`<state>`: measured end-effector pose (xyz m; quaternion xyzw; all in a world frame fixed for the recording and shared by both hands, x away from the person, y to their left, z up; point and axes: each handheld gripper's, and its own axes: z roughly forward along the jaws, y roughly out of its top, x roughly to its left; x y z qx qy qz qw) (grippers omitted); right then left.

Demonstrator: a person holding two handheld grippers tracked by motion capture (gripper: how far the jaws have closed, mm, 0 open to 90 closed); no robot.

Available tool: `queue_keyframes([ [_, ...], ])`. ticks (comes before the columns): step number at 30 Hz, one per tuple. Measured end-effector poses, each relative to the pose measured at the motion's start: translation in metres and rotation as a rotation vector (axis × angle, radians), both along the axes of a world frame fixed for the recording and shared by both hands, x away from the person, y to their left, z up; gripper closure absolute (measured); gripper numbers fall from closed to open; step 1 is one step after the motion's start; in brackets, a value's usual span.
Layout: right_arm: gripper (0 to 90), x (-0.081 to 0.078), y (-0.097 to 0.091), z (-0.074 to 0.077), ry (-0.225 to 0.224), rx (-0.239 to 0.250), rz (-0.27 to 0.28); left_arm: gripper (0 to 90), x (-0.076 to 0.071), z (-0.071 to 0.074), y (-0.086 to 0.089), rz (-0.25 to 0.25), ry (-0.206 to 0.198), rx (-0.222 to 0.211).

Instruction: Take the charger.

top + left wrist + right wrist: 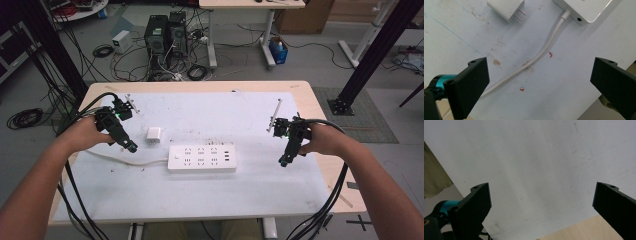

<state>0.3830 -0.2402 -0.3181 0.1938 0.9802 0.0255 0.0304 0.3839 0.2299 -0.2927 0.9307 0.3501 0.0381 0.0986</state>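
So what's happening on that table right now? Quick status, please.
Left gripper open, right gripper open, both empty. Charger beside power strip, unplugged. Nothing in the way.

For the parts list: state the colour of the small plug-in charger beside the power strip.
White charger, with two copper-coloured prongs; clearest in the left gripper view.

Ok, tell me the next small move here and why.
Probably ease the left gripper forward toward the white charger plug: its jaws stand wide open with nothing between them, and the plug lies loose beside the power strip, prongs bare. The right gripper hangs open over bare mat.
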Motion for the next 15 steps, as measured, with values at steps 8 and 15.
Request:
queue_keyframes([
  [8, 1.2, 0.001, -0.002, 0.000, 0.000, 0.013, 0.013, 2.1, 0.009, 0.004, 0.004, 0.066, -0.037, -0.052],
  [15, 1.2, 0.005, -0.002, -0.001, -0.012, 0.015, -0.004, 2.1, 0.018, 0.011, 0.003, 0.228, -0.024, -0.083],
])
